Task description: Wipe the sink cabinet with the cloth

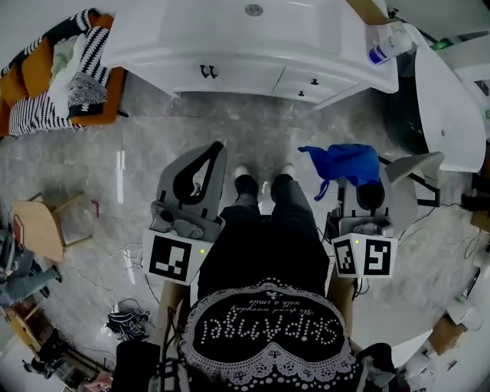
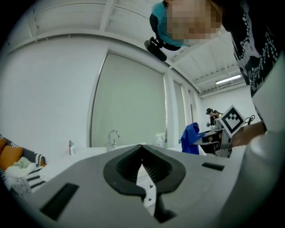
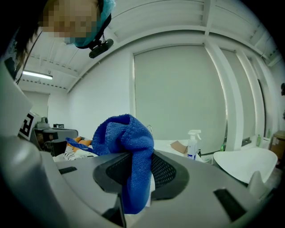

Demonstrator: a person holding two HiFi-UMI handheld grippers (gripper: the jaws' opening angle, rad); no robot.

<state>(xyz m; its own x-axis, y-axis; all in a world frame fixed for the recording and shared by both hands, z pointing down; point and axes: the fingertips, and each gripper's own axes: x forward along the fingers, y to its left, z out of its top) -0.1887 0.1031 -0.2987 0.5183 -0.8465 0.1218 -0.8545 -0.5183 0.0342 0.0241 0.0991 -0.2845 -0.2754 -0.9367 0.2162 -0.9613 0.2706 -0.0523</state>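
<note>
My R gripper (image 3: 133, 165) pinches a fluffy blue terry cloth (image 3: 126, 132); L gripper (image 2: 142, 147) tips pressed together, empty, w/ glossy white sink cabinet (image 1: 230, 73) ahead.

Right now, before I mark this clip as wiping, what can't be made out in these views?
Head view: sink cabinet front foreshortened from above, dirt unreadable; sink basin far side cut by the top edge.
Left gripper view: the left gripper body covers that front but for a sliver.
Right gripper view: spray bottle label too small; blue cloth bunched in the right gripper, extent unclear.
</note>
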